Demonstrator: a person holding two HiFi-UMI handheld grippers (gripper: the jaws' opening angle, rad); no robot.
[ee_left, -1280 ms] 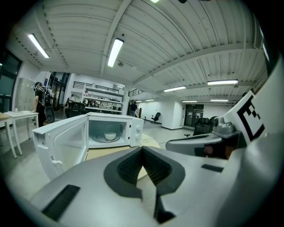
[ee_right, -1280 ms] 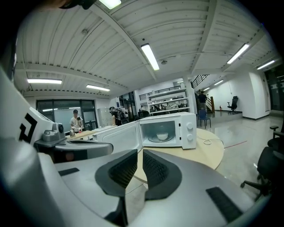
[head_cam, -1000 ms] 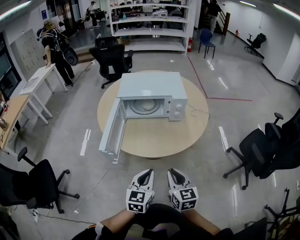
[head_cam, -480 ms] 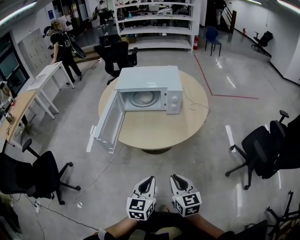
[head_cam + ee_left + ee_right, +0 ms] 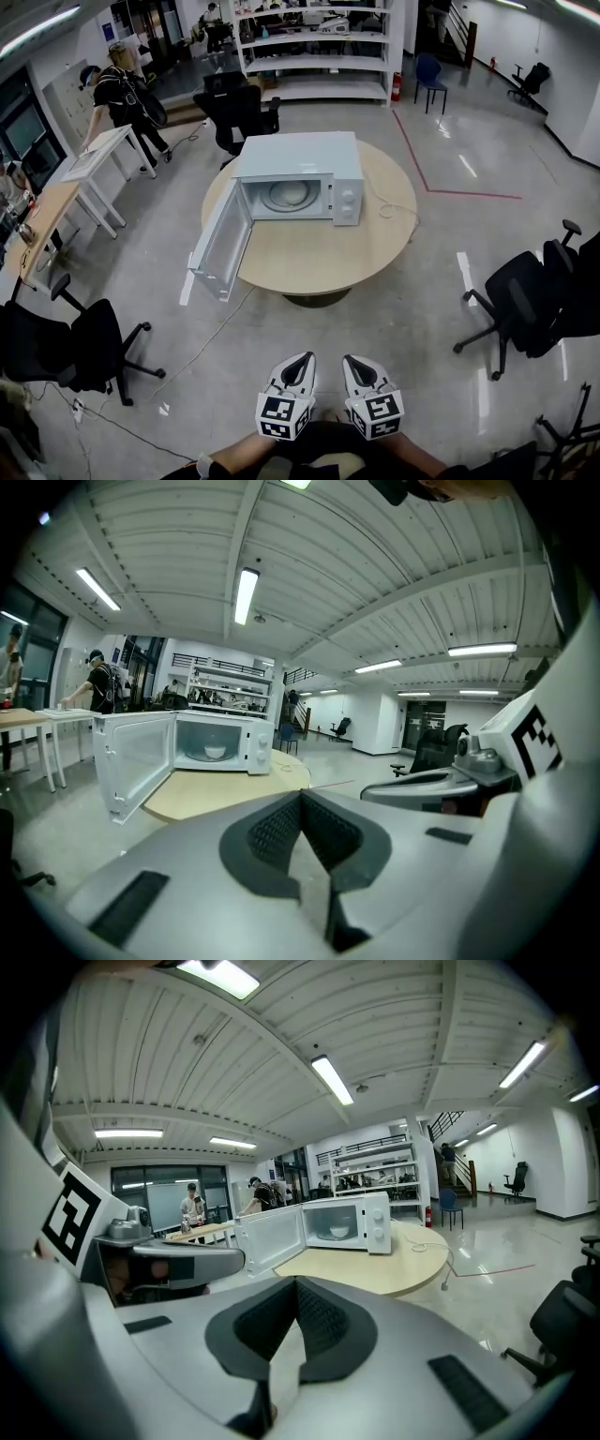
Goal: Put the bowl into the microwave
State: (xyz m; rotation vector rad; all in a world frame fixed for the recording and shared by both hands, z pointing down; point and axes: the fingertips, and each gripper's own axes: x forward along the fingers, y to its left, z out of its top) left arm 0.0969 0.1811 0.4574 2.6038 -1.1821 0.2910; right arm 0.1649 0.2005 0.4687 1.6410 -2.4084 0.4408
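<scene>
Straight ahead of me, well apart, the bowl (image 5: 292, 194) is already sitting inside the open microwave (image 5: 298, 155). I am holding my left gripper (image 5: 299, 363) and right gripper (image 5: 355, 363) closed and empty, neither one nearer.

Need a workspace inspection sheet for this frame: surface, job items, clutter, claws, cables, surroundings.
Surface: round wooden table, bare in front of the microwave.
Job's things: microwave on the table, its door swung wide open; bowl sits inside it.
Clutter: nothing seen on the table.
Claws: left claw and right claw both shut and empty, side by side close to the person, well short of the table.
Cables: cord trails over the table to the microwave's right; floor cable runs out from under the table.
Surroundings: office chairs, shelving, desks, a person at far left.
</scene>
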